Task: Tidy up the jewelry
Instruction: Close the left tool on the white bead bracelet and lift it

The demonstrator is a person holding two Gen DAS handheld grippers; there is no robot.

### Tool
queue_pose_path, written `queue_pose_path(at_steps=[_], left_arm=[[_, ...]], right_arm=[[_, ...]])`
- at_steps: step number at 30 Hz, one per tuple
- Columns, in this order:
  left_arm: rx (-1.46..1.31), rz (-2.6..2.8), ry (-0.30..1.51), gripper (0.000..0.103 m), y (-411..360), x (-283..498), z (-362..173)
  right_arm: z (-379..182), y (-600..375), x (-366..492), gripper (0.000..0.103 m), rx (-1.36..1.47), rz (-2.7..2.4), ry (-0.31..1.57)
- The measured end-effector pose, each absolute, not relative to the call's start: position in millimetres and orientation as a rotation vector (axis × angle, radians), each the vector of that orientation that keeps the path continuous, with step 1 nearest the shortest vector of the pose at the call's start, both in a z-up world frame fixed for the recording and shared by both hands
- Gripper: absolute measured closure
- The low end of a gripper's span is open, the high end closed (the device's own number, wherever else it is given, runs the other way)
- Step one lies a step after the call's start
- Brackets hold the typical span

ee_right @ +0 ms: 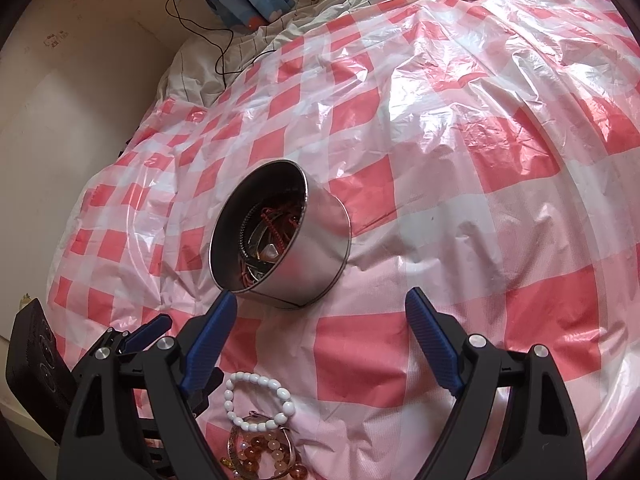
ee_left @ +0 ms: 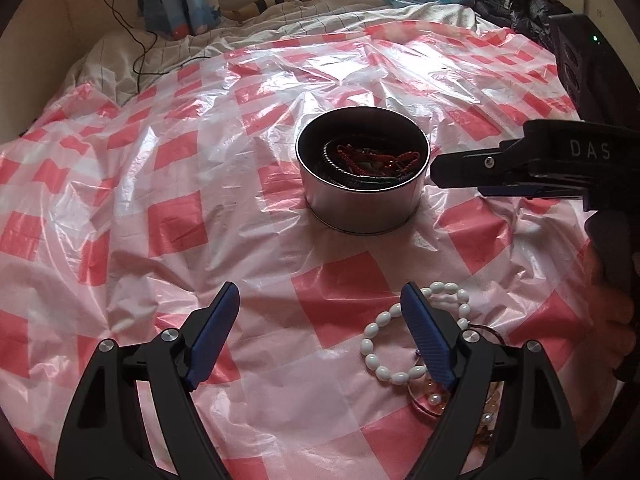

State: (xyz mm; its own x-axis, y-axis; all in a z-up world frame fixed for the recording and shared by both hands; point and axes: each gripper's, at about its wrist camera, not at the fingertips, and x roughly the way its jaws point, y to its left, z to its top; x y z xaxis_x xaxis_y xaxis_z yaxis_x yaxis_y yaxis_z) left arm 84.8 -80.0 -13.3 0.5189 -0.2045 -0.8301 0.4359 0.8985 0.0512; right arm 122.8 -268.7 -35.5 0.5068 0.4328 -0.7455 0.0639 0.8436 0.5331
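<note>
Left gripper (ee_left: 316, 332) hangs wide, empty, near side of the tin (ee_left: 362, 172); white bracelet (ee_left: 400, 344) lies just beside one finger; I judge it next for the tin; right gripper (ee_right: 320, 340) likewise unclenched, empty.

White capitals "DAS" stand on the black side of the right gripper (ee_left: 436, 170), seen from the left wrist camera; the lettering runs to the frame's edge. No other text is legible.
</note>
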Motion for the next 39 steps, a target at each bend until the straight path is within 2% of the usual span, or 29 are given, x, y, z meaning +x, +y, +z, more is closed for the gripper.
queue_pose_path(at_steps=[5, 20, 23, 25, 26, 27, 28, 35, 39], left_arm=[[0.191, -0.425, 1.0, 0.024, -74.8, 85.0, -19.7], [0.269, -0.48, 1.032, 0.026, -95.6, 84.5, -43.4], [0.282, -0.5, 1.03, 0.037, -97.8, 81.6, -44.0], [0.282, -0.506, 1.037, 0.061, -97.8, 80.6, -43.1], [0.284, -0.506, 1.045, 0.069, -97.6, 81.0, -43.0], [0.289, -0.499, 1.054, 0.086, -96.7, 81.5, -43.1], [0.293, -0.49, 1.061, 0.095, -94.7, 82.2, -43.2], [0.198, -0.372, 1.059, 0.096, -59.6, 93.4, -36.0], [0.172, -0.351, 1.078, 0.096, -51.3, 93.7, -41.4]], right_arm=[[-35.3, -268.4, 123.3, 0.02, 0.538, 0.237, 1.029], [-10.5, -271.2, 105.5, 0.019, 0.482, 0.238, 1.009], [-4.1, -274.5, 99.4, 0.019, 0.472, 0.235, 1.002], [-0.5, -276.5, 95.2, 0.018, 0.463, 0.237, 1.002], [0.7, -276.6, 93.0, 0.018, 0.457, 0.24, 1.003], [2.0, -276.4, 90.4, 0.018, 0.448, 0.246, 1.008], [2.9, -275.4, 88.1, 0.018, 0.438, 0.254, 1.013], [0.8, -243.9, 66.5, 0.018, 0.29, 0.415, 1.097], [-9.9, -206.3, 46.1, 0.018, 0.116, 0.52, 1.156]])
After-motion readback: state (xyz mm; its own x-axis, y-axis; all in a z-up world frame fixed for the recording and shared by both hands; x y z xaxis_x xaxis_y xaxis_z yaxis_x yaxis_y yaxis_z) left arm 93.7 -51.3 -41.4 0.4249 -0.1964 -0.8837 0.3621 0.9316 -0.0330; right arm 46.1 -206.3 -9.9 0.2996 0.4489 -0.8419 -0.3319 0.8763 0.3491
